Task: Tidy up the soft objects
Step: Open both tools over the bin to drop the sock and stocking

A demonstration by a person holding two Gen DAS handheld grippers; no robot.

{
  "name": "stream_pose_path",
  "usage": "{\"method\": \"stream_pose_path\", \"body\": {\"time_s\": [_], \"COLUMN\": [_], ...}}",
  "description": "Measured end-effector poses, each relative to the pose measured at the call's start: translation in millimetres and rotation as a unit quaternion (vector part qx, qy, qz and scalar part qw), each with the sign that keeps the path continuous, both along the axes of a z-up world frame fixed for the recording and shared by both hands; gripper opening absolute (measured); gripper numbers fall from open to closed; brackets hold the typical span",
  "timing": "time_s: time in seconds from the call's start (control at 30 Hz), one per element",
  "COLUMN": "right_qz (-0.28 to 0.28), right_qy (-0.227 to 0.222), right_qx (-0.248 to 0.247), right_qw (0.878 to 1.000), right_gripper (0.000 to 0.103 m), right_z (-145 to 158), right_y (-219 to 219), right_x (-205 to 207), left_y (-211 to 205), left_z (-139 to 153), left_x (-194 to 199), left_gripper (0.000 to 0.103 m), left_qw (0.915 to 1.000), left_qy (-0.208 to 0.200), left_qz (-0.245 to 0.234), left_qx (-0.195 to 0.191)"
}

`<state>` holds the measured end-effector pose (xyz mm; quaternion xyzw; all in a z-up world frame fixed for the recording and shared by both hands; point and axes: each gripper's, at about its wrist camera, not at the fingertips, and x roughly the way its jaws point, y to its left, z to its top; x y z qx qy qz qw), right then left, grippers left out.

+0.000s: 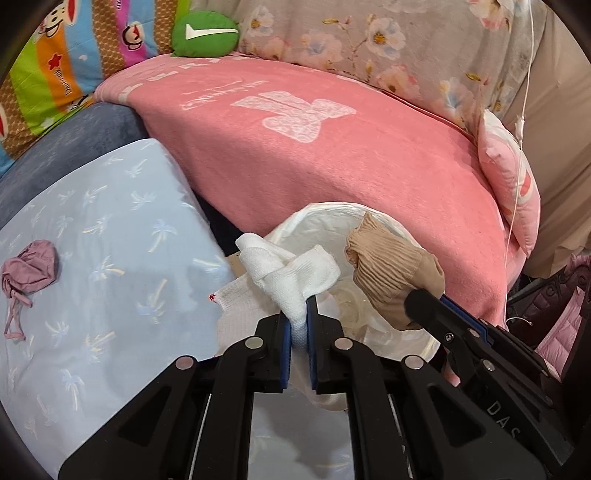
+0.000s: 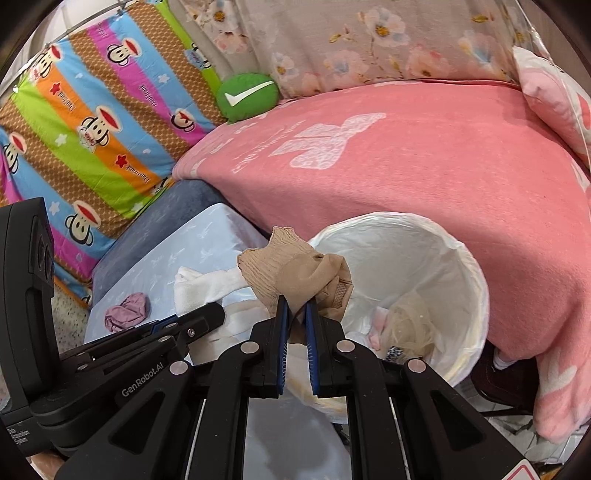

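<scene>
Left wrist view: the left gripper (image 1: 299, 314) has its fingers (image 1: 283, 354) pinched nearly closed on a bunched white sock (image 1: 291, 273), which sticks up above the fingertips at the near rim of a round white lined bin (image 1: 325, 214). Just to the right, the right gripper (image 1: 424, 299) reaches in from the lower right, clamped on a crumpled beige stocking (image 1: 391, 269) held over the bin's opening. More white knitted cloth (image 1: 236, 314) lies just left of the bin, on a pale blue sheet printed with palm trees (image 1: 103, 229). Well apart on that sheet, at far left, sits a small mauve drawstring pouch (image 1: 29, 266). Behind the bin spreads a pink blanket (image 1: 332, 155), with a green round cushion bearing a white tick (image 1: 205, 33) at its far edge and a pink pillow (image 1: 509, 177) on the right.

Right wrist view: the right gripper's fingers (image 2: 282, 339) are closed almost fully on the beige stocking, which bulges above them beside the bin's left rim. Inside the bin lie pale tangled soft items (image 2: 406, 328). The left gripper comes in from the left, beside the white sock, and a striped cartoon monkey sheet (image 2: 92, 129) fills the upper left
</scene>
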<state>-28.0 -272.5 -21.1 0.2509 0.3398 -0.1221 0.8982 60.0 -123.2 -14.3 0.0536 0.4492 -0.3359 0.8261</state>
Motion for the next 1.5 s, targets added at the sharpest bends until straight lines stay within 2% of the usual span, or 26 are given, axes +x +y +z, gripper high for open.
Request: {"method": "stream_pose_path", "body": {"time_s": [0.23,0.33,0.4,0.47,0.6,0.7,1.5], "right_qz": [-0.019,-0.025,-0.027,-0.027,-0.026,-0.03,-0.007], "right_qy": [-0.002,-0.002,-0.002,-0.003,-0.006,-0.011,-0.011], "right_qx": [0.003,0.004,0.004,0.004,0.002,0.003,-0.001], "right_qw": [1.0,1.0,1.0,1.0,1.0,0.999,1.0], "right_gripper": [0.009,0.009,0.009,0.009,0.01,0.015,0.021], "right_z": [-1.4,-1.4,-1.4,-0.6,-0.9,-1.1,4.7], "right_y": [-16.3,-22.0,-24.3,-24.7,-25.6,-25.1,-9.7], "right_x": [-11.6,-12.6,-13.1,-12.1,-10.6,-8.5,-2.6], "left_y": [-18.7,-21.3,-21.5,-21.1,-18.2,-12.7,10.6], "left_z": [-3.4,-2.3,1.0,5.5,11.1,12.8,16.3], "left_x": [-3.2,-4.0,-5.2,-5.8,-3.4,-0.4,1.5], "left_gripper": [0.011,0.025,0.044,0.052,0.055,0.062,0.065], "left_qw": [0.9997,0.9998,0.9999,0.9998,0.9996,0.9994,0.9985], "left_qy": [0.017,0.013,0.003,-0.011,-0.026,-0.03,-0.036], "left_qz": [-0.017,-0.017,-0.014,-0.009,-0.001,0.01,0.038], "left_qx": [-0.001,-0.003,-0.005,-0.01,-0.01,-0.012,-0.014]}}
